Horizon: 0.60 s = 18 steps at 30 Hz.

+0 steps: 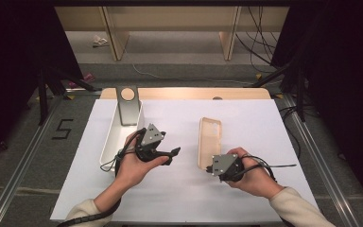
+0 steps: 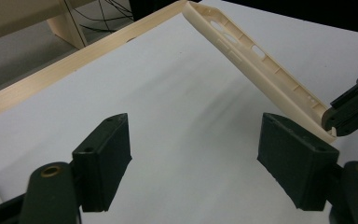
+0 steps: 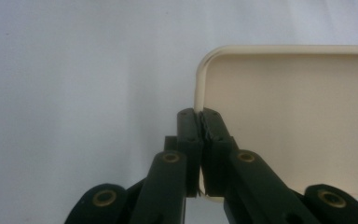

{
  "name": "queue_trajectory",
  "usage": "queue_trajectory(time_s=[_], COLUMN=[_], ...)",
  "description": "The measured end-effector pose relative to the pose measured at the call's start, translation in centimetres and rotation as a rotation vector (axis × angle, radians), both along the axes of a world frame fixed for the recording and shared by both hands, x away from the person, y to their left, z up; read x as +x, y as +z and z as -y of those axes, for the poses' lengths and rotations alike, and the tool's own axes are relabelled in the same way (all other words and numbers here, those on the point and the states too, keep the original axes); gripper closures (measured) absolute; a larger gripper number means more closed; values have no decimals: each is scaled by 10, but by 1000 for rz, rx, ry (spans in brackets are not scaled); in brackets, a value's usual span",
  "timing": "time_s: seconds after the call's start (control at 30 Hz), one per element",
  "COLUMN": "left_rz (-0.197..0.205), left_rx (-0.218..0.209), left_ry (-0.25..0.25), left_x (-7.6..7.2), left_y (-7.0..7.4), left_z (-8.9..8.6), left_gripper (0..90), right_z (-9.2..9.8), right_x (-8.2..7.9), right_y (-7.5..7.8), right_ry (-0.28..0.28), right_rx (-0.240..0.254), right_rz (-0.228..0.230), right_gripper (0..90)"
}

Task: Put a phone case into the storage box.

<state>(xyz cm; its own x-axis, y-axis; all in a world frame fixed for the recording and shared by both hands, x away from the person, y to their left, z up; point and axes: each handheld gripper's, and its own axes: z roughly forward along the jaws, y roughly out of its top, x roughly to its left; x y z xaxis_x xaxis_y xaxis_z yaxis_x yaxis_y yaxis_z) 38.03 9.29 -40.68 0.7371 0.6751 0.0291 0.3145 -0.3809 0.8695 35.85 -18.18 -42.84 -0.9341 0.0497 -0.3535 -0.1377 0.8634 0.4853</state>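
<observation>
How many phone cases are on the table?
1. The phone case lies right of centre on the table, its near edge pinched by the right gripper. Others could be hidden inside the white bin.

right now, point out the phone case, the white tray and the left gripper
phone case (image 1: 210,137), high view, middle of its inner face
white tray (image 1: 109,144), high view, its left wall
left gripper (image 2: 193,161), left gripper view, the gap midway between its open fingertips

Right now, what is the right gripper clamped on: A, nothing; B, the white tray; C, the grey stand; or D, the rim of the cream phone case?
D: in the right gripper view, the right gripper has its jaws shut on the side rim of the cream phone case.
</observation>
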Motion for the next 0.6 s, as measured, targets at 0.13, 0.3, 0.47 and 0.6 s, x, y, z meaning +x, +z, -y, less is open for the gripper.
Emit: queue_trajectory(time_s=[0.13, 0.3, 0.47, 0.6], left_rz=[0, 5, 14, 14], left_rx=[-4, -13, -22, -35], left_ry=[5, 6, 3, -2], left_x=[2, 4, 9, 13], left_y=[0, 4, 11, 18], left_z=[1, 3, 7, 15], left_gripper=[249, 251, 252, 259], right_z=[0, 0, -1, -2], right_x=[0, 1, 1, -2], right_y=[0, 0, 0, 2], right_ry=[7, 16, 13, 5], right_rx=[5, 9, 10, 1], right_rz=[2, 0, 14, 10], right_gripper=[883, 884, 884, 884])
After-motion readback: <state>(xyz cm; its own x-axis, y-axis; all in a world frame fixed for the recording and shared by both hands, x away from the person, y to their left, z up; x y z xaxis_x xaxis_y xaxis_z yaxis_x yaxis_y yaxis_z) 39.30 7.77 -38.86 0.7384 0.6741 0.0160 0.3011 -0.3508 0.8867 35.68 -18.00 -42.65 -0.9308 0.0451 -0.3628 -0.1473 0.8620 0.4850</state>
